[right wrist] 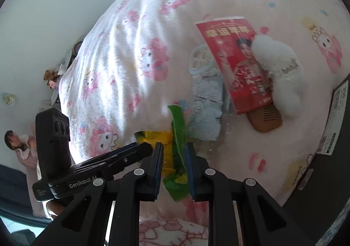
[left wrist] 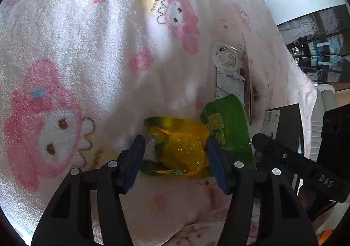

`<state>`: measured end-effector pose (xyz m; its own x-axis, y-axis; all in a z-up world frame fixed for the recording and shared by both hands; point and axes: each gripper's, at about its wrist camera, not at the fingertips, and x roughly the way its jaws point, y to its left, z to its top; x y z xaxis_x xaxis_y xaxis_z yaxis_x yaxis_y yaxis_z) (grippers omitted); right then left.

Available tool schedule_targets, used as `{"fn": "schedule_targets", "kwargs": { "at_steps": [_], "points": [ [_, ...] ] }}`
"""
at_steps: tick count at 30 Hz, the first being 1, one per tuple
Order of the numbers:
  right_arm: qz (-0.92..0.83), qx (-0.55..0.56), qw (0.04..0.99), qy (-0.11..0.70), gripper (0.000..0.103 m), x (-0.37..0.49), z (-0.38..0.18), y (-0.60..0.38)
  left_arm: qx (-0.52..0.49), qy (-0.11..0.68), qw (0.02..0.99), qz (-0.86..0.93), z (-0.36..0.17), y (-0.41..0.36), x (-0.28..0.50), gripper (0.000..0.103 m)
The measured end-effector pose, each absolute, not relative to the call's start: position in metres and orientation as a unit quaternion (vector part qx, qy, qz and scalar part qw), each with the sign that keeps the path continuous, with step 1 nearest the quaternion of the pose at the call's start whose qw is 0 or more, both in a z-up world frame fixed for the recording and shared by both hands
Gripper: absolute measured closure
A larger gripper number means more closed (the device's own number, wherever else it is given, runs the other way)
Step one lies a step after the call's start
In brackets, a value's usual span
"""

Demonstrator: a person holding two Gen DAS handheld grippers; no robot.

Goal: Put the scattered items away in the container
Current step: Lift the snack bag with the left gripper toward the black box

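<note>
A crumpled yellow and green snack packet (left wrist: 181, 145) lies on the pink cartoon blanket (left wrist: 87, 49). My left gripper (left wrist: 175, 139) stands open around it; the right pad touches the packet and the left pad is clear of it. In the right wrist view the packet's green edge (right wrist: 178, 136) stands upright between the narrow jaws of my right gripper (right wrist: 174, 146), which is shut on it. The left gripper (right wrist: 142, 148) reaches in from the left there. A black box with a white label (left wrist: 284, 123) sits at the blanket's right edge (right wrist: 336, 119).
Beyond the packet lie a red printed pack (right wrist: 236, 64), a white plush toy (right wrist: 277, 66), a brown comb-like item (right wrist: 264, 119), a pale blue printed pack (right wrist: 207, 103) and a round white plastic piece (right wrist: 201, 62). Shelves (left wrist: 317, 49) stand past the bed.
</note>
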<state>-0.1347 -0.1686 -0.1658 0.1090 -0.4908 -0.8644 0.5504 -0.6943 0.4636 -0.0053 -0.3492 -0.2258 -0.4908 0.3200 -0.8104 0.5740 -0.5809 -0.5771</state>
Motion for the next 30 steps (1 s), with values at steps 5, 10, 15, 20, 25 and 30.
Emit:
{"fn": "schedule_targets", "kwargs": {
  "at_steps": [5,10,15,20,25,30],
  "points": [
    [-0.658,0.627,0.417,0.025,0.085,-0.123,-0.157,-0.176,0.491,0.461,0.058,-0.737,-0.229,-0.346,-0.005,0.044],
    [-0.663,0.629,0.399,0.074,0.085,-0.125,-0.176,-0.187,0.498,0.429,0.059,-0.751,-0.241,-0.332,-0.012,0.032],
    [-0.637,0.649,0.405,0.094,0.088,-0.121,-0.192,-0.206,0.498,0.440,0.051,-0.746,-0.243,-0.332,-0.015,0.041],
    [-0.638,0.638,0.418,0.101,0.091,-0.109,-0.177,-0.222,0.491,0.447,0.050,-0.746,-0.227,-0.334,-0.009,0.042],
    [-0.660,0.603,0.436,0.106,0.091,-0.085,-0.144,-0.218,0.466,0.448,0.044,-0.762,-0.195,-0.327,0.012,0.042],
    [-0.686,0.560,0.455,0.092,0.091,-0.071,-0.101,-0.189,0.444,0.415,0.044,-0.793,-0.143,-0.308,0.031,0.042]
  ]
}}
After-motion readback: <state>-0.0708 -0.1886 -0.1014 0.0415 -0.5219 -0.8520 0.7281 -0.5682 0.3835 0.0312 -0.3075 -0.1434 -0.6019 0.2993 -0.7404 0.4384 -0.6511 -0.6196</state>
